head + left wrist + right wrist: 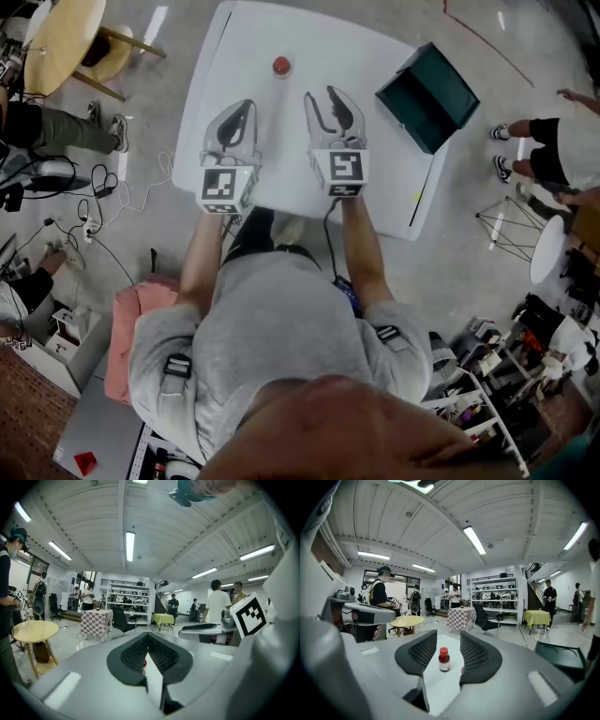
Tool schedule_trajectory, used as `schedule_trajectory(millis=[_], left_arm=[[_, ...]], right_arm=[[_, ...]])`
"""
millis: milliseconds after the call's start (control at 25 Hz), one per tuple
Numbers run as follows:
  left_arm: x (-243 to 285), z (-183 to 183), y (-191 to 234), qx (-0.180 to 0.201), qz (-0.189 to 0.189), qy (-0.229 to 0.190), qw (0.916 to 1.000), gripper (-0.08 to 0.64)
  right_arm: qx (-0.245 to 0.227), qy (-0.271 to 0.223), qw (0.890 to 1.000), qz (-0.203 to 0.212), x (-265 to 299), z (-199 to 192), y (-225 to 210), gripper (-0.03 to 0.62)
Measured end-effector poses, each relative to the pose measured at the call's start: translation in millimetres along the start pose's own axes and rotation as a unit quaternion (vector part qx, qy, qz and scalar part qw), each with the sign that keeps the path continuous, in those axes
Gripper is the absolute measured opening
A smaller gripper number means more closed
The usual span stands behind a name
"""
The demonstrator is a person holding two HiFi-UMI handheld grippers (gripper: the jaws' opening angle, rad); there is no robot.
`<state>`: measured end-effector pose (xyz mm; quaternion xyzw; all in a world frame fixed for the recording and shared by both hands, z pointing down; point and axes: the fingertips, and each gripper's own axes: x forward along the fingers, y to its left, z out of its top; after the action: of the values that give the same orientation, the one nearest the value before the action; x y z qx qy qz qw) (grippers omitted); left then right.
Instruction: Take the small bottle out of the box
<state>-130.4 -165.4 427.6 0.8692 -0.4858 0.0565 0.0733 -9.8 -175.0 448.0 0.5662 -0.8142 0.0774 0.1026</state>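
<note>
A small brown bottle with a red cap stands upright on the white table, near its far edge and outside the box. The dark green box lies open at the table's far right. My right gripper is open and empty, short of the bottle and slightly right of it. In the right gripper view the bottle appears in the gap between the right gripper's jaws but farther off, untouched. My left gripper rests beside it, with the left gripper's jaws closed tip to tip and holding nothing.
The box sits at the right in the right gripper view. Around the table stand people, a round wooden table, cables on the floor and a white stool. The table's near edge lies just under both grippers.
</note>
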Motion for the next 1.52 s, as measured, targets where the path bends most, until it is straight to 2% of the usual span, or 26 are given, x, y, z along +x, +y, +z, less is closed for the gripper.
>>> schedule_trajectory(millis=[560,920,1520], left_arm=[[-57,20,-46,0.017,-0.022,-0.029,0.9992,0.011],[-98,16,-82,0.027,-0.04,-0.026,0.9985,0.011],[-143,18,-153,0.037,-0.094,-0.036,0.9942,0.011]], right_arm=[[-0.013,-0.027,0.998,-0.046,-92,8,4,0.129],[-0.011,-0.034,0.997,-0.069,-154,2,12,0.106],[-0.004,-0.033,0.988,-0.152,-263,-22,1,0.034]])
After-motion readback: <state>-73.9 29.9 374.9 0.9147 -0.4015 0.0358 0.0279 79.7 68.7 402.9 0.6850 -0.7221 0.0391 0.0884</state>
